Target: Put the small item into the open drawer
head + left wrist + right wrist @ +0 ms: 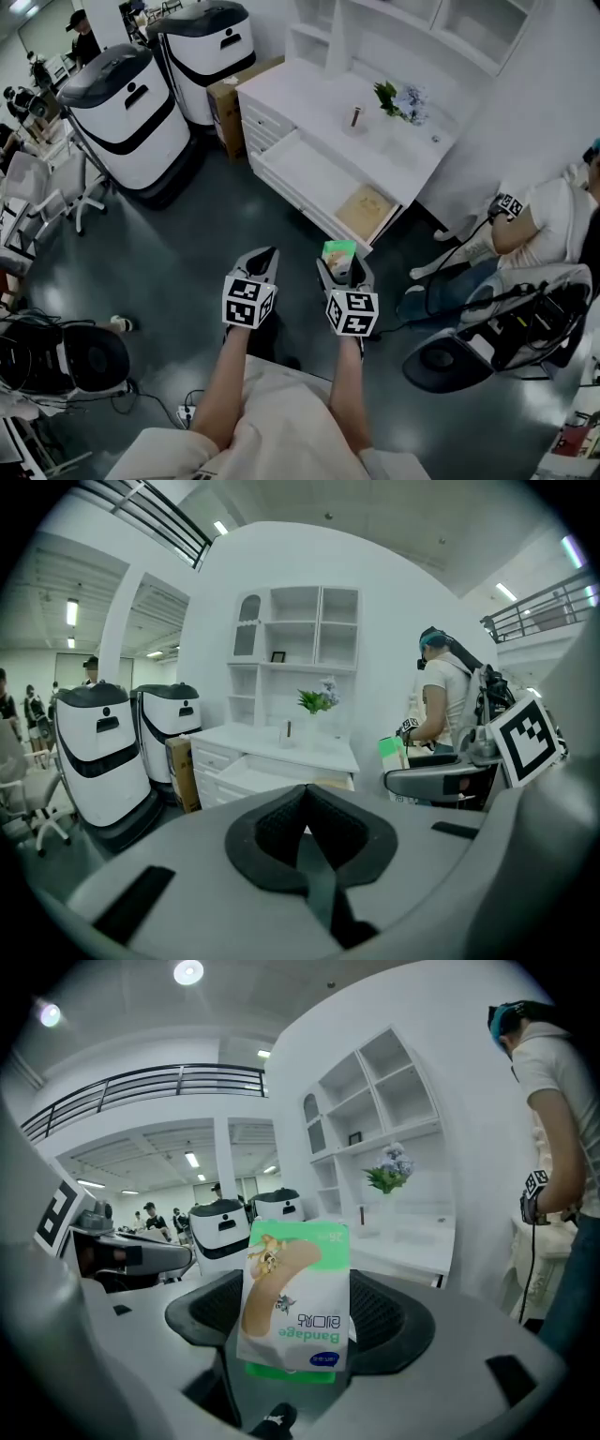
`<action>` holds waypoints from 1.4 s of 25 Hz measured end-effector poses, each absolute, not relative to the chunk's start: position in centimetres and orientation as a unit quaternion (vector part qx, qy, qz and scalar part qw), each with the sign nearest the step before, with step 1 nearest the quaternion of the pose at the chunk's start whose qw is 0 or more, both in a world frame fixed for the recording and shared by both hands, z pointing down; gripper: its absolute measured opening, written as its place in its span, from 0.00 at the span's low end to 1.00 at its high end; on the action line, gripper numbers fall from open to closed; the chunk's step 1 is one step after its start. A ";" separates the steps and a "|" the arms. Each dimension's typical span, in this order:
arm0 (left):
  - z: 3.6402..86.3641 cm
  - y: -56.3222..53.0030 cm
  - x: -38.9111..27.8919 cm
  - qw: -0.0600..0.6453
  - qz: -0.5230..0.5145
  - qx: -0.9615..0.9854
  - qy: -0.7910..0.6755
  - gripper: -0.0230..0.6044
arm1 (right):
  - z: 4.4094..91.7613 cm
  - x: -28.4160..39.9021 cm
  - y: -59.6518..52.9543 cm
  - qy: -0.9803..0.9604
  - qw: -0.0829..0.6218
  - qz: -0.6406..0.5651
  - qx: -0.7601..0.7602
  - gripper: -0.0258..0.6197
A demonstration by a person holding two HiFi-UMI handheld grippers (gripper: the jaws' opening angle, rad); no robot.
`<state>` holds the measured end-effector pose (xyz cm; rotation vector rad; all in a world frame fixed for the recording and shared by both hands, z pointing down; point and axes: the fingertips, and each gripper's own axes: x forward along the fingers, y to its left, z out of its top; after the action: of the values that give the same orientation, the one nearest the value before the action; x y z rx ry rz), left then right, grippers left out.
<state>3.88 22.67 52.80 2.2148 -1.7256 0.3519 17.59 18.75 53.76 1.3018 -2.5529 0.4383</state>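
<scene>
A small green and white bandage box (295, 1299) stands between the jaws of my right gripper (298, 1321), which is shut on it. In the head view the bandage box (338, 255) sticks out ahead of the right gripper (344, 275), short of the open drawer (319, 186) of a white cabinet (352, 131). That open drawer (258, 778) holds a tan flat item (367, 210) at its right end. My left gripper (262, 263) hangs beside the right one; the left gripper (305, 832) is shut and holds nothing.
Two large white and black machines (127, 108) stand left of the cabinet, with a cardboard box (230, 98) between. A plant (387, 96) and small bottle (355, 116) sit on the cabinet top. A seated person (539, 220) and chairs (492, 333) are at the right.
</scene>
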 end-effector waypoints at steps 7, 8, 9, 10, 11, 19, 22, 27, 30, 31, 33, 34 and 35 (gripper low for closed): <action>52.1 16.0 2.1 0.171 0.123 0.793 -0.571 0.06 | 53.5 16.0 13.4 -0.856 0.140 0.166 0.470 0.61; 52.2 14.9 1.9 0.174 0.123 0.796 -0.567 0.06 | 53.5 15.8 12.3 -0.853 0.141 0.167 0.473 0.61; 52.3 13.9 1.7 0.176 0.123 0.799 -0.562 0.06 | 53.5 15.6 11.2 -0.851 0.142 0.169 0.477 0.61; 52.4 12.8 1.6 0.178 0.123 0.803 -0.555 0.06 | 53.5 15.4 10.1 -0.848 0.142 0.171 0.481 0.61; 52.5 11.7 1.5 0.181 0.122 0.807 -0.548 0.06 | 53.5 15.2 8.9 -0.845 0.143 0.174 0.485 0.61; 53.9 3.0 -2.8 0.191 0.140 0.824 -0.515 0.06 | 55.3 11.0 1.0 -0.825 0.157 0.193 0.508 0.61; 54.4 0.0 -4.3 0.190 0.147 0.832 -0.500 0.06 | 56.0 9.9 -1.8 -0.815 0.157 0.199 0.521 0.61; 55.2 -4.7 -6.4 0.196 0.153 0.839 -0.483 0.06 | 56.7 8.2 -5.8 -0.804 0.156 0.206 0.536 0.61; 55.4 -7.1 -7.3 0.194 0.154 0.845 -0.473 0.06 | 57.1 7.4 -7.8 -0.799 0.158 0.203 0.543 0.61; 55.5 -7.8 -7.6 0.193 0.155 0.847 -0.470 0.06 | 57.2 7.1 -8.3 -0.798 0.159 0.202 0.545 0.61; 55.8 -8.8 -7.9 0.191 0.155 0.852 -0.462 0.06 | 57.4 6.7 -9.1 -0.795 0.158 0.201 0.550 0.61; 55.9 -9.2 -8.0 0.191 0.153 0.855 -0.457 0.06 | 57.4 6.5 -9.4 -0.794 0.156 0.200 0.552 0.61; 56.0 -9.6 -8.1 0.191 0.151 0.857 -0.454 0.06 | 57.4 6.4 -9.7 -0.793 0.156 0.199 0.554 0.61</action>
<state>-8.10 -9.58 56.02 2.4078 -1.2744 0.4229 6.37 -9.68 57.44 1.5864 -2.2712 0.5688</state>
